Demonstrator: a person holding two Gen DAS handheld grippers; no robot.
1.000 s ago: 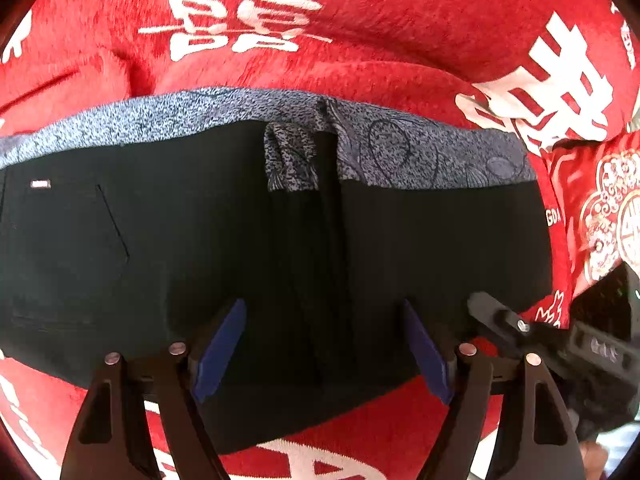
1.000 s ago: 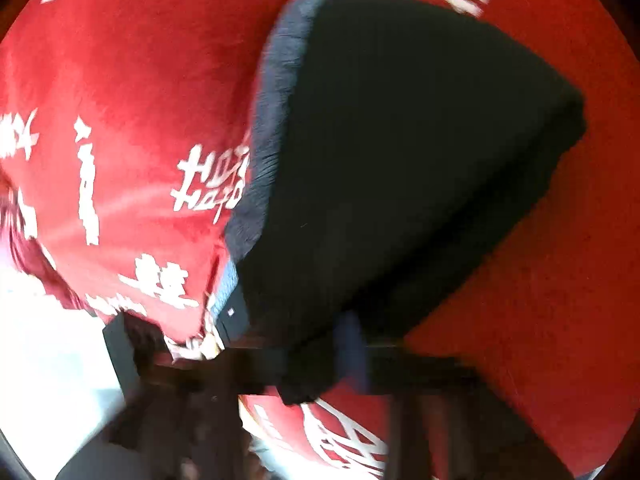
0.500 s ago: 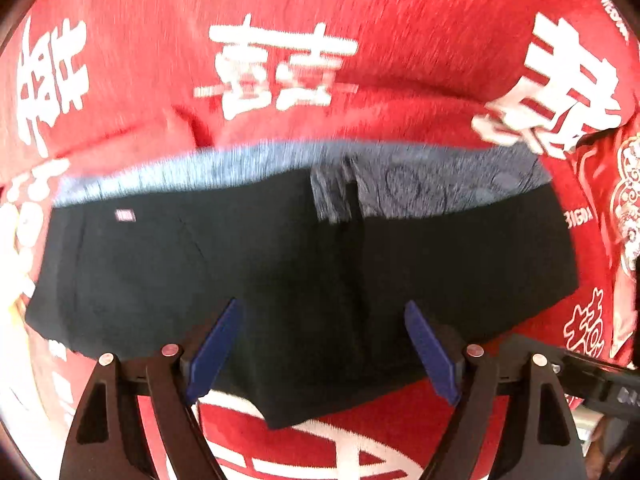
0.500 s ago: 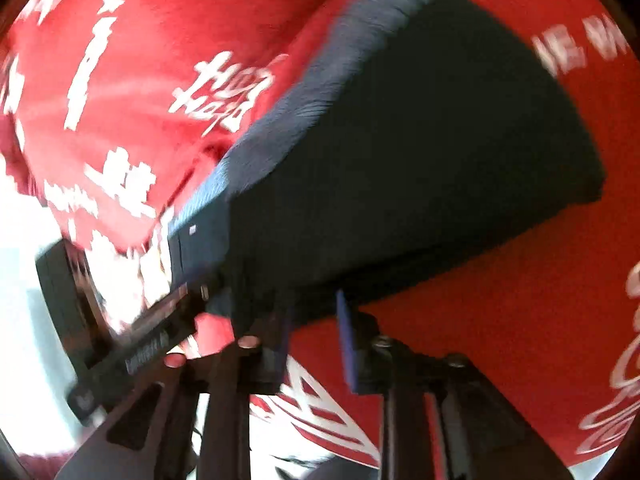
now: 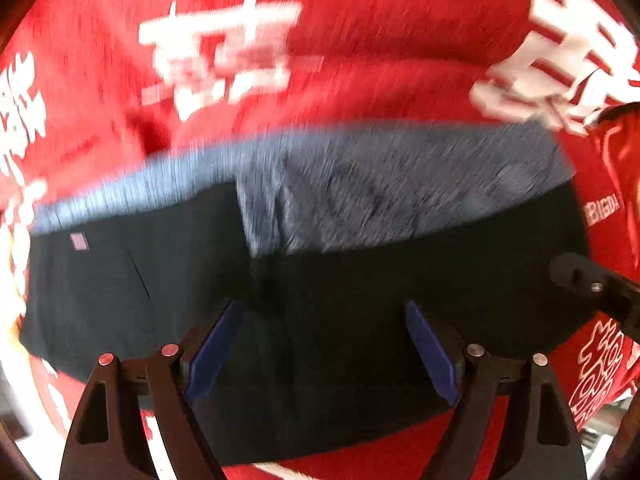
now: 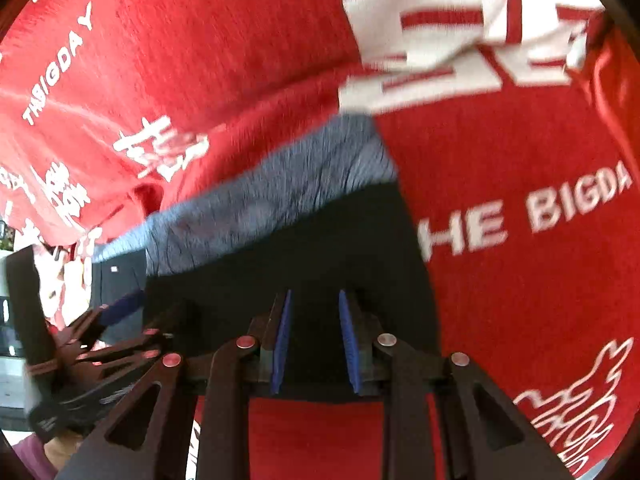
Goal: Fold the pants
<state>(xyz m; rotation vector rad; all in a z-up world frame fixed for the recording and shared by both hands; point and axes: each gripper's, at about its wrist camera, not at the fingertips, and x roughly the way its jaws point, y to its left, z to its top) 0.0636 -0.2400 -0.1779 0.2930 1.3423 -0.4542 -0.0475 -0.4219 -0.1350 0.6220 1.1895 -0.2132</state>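
Left wrist view: folded pants lengthwise left-right, waistband far; left tongs, right tongs spread

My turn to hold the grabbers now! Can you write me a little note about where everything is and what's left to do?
Left gripper: open, jaws have just been opening, holding nothing, above the pants.
Right gripper: jaws apart, nothing pinched, over the pants' right end.
Pants: lying folded into a short black bundle on the red blanket, grey patterned lining showing along the far edge.
Done: main folds, both grippers let go.
Left: maybe a tidy-up; blurry, so check first.
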